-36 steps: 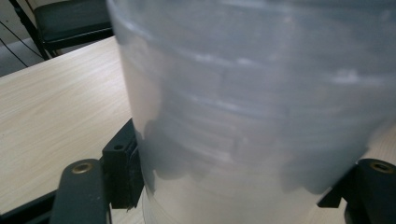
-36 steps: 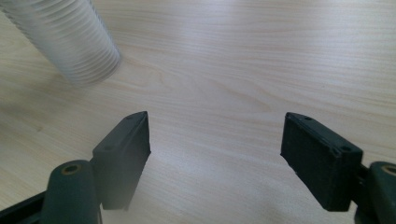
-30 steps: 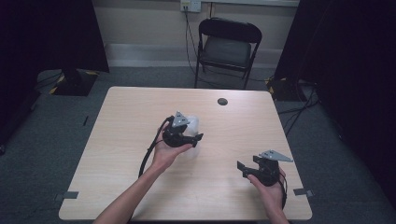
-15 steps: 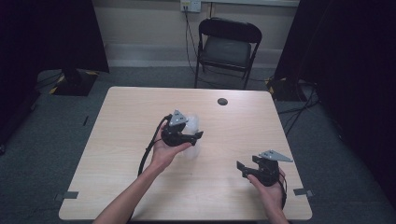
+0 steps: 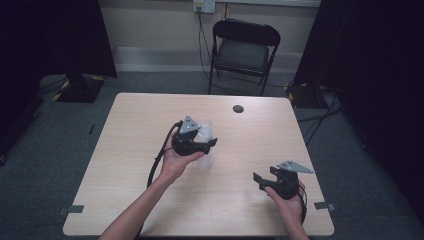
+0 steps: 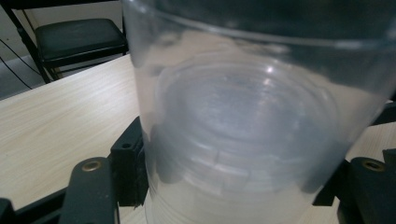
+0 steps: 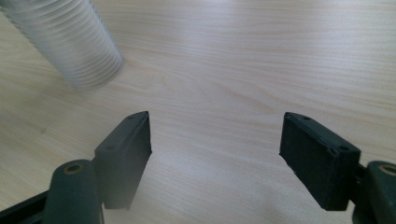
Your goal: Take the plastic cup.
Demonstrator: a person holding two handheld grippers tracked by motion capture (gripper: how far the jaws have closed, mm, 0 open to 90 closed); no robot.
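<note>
A stack of clear plastic cups (image 5: pixel 206 131) stands near the middle of the wooden table (image 5: pixel 130 150). My left gripper (image 5: pixel 212 143) reaches it from the left. In the left gripper view the translucent, ringed cup wall (image 6: pixel 243 121) sits between the two black jaws, and both pads touch its sides. The jaws have just been closing on it. My right gripper (image 5: pixel 258 180) hovers over the front right of the table. Its jaws stand wide apart (image 7: pixel 217 135) with only bare wood between them. The ribbed stack (image 7: pixel 65 42) lies at the upper left of that view.
A small dark round object (image 5: pixel 238 108) lies near the table's far edge. A black folding chair (image 5: pixel 245 50) stands behind the table. The left gripper's cable (image 5: pixel 159 160) loops over the tabletop beside the forearm. Bare wood lies between the two grippers.
The left gripper has shifted slightly to the left at the cups. The right gripper has stayed where it was.
</note>
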